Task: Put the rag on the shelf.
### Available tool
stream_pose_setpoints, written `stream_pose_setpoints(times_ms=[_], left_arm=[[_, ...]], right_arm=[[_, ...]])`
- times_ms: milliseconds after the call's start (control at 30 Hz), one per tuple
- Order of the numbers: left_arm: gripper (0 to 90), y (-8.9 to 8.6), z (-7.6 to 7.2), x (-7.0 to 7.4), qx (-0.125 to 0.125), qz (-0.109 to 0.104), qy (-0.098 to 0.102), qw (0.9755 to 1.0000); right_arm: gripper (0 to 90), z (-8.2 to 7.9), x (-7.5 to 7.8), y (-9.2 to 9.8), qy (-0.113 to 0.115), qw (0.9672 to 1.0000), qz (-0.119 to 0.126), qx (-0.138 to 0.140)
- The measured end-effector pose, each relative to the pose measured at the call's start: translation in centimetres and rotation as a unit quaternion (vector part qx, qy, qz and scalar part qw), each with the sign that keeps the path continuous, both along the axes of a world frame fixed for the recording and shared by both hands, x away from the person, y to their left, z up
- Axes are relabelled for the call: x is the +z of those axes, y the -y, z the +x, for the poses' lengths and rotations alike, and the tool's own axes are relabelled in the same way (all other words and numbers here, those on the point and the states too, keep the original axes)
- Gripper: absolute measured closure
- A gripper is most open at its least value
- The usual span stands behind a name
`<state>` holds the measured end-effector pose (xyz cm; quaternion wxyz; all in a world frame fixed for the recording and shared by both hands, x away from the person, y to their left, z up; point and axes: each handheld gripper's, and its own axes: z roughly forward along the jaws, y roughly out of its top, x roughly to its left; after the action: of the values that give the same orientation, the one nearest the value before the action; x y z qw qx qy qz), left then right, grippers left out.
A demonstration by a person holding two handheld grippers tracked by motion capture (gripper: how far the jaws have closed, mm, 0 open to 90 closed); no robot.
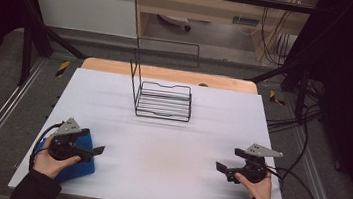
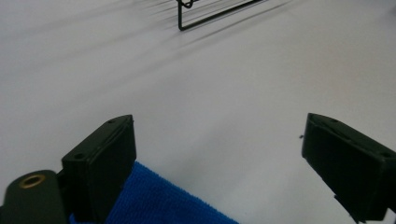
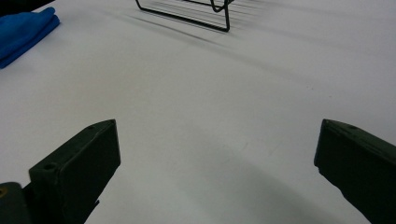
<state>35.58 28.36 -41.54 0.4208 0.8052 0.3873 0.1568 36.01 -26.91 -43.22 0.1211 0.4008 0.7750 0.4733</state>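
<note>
Risk here lies mainly with the folded blue cloth (image 1: 79,155) at the near left corner of the white table (image 1: 171,129): the left gripper (image 1: 100,149) hovers over it with jaws spread wide and empty, and a shallow pinch would likely lift just the top layer, letting the fold fall open. In the left gripper view the cloth (image 2: 159,200) sits low beside the left-hand finger (image 2: 100,165), off-centre in the gap. The right gripper (image 1: 221,168), also wide and empty, waits near right, well apart from the wire rack (image 1: 163,100) farther back.
</note>
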Motion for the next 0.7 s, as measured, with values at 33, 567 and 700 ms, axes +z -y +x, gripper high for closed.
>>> stream_pose_setpoints(times_ms=[33, 567, 700], left_arm=[[13.1, -0.1, -0.1, 0.0, 0.001, 0.001, -0.003, 1.0], [47.3, -0.5, -1.8, -0.6, 0.015, 0.048, -0.053, 0.9973], [53.9, -0.3, -2.4, -1.0, 0.006, 0.06, -0.069, 0.9958]], right_arm=[[0.9, 0.0, 0.0, 0.0, 0.0, 1.0, -0.001, 0.0], [1.0, 0.0, -0.1, -0.1, -0.005, 1.0, -0.005, -0.001], [1.0, 0.0, -0.1, -0.1, -0.008, 0.9999, -0.007, -0.001]])
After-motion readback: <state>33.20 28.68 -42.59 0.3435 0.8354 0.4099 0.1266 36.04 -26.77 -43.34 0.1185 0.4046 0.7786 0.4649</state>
